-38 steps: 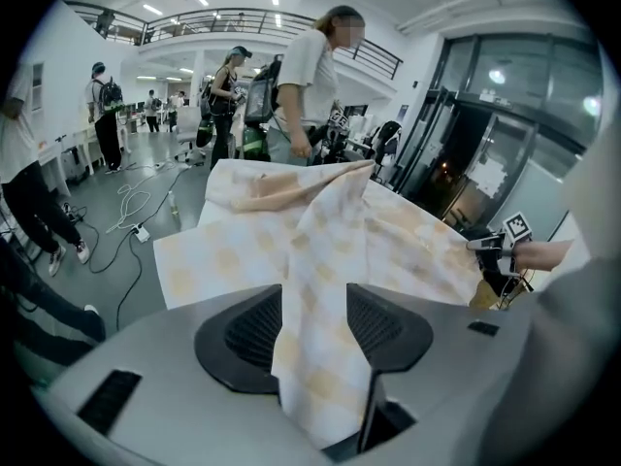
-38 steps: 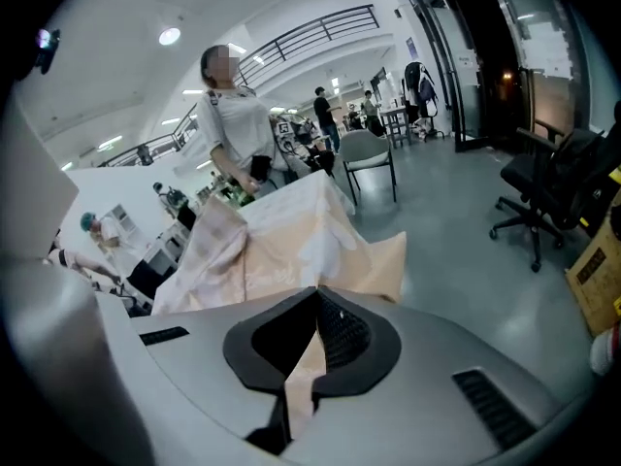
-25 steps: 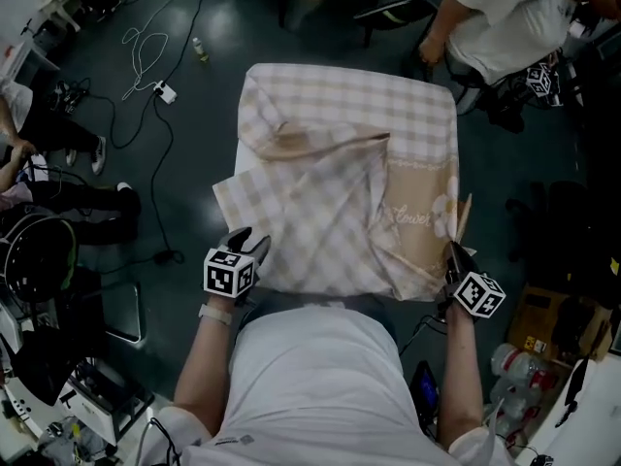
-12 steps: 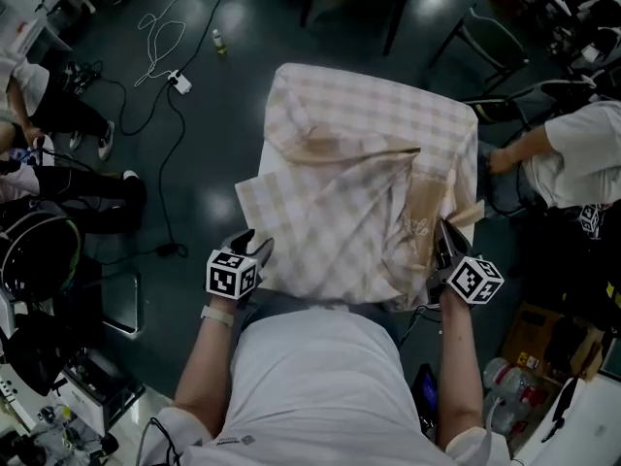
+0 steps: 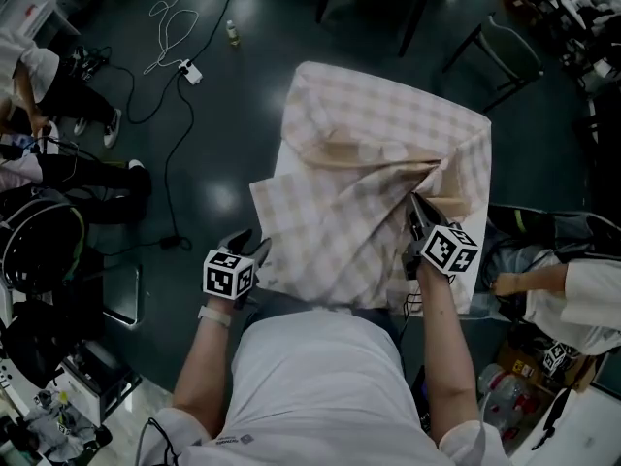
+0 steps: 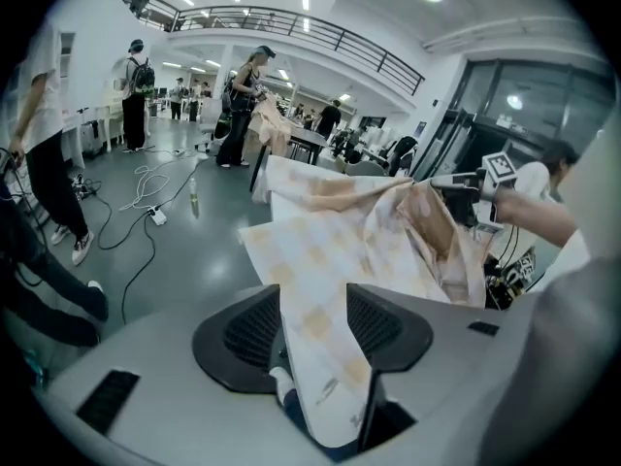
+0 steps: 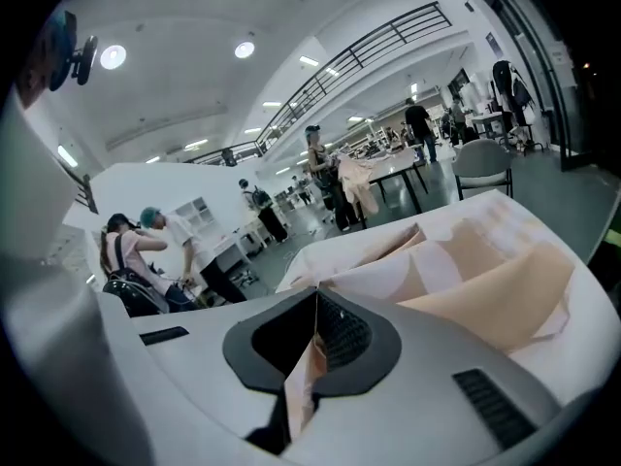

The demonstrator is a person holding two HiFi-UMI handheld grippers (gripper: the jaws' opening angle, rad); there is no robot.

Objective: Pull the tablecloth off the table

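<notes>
A beige-and-white checked tablecloth [image 5: 388, 124] covers the small table, and its near part is folded and rumpled. My left gripper [image 5: 250, 247] is at the near left corner. In the left gripper view a band of the tablecloth [image 6: 340, 221] runs down between the jaws of my left gripper [image 6: 315, 330], which hold it. My right gripper [image 5: 415, 208] is over the right middle of the table, shut on a pulled-up fold. In the right gripper view a thin edge of cloth [image 7: 303, 382] is pinched between the closed jaws of my right gripper [image 7: 315, 330], with more tablecloth [image 7: 485, 270] heaped beyond.
Cables and a power strip [image 5: 189, 71] lie on the dark floor at the far left. A seated person's legs [image 5: 68, 178] are at the left and another person [image 5: 572, 299] is at the near right. A chair [image 5: 490, 42] stands beyond the table's far right corner.
My right gripper has carried the cloth's right edge from the near right corner inward over the table, bunching the cloth. The left gripper has kept its hold at the near left corner.
</notes>
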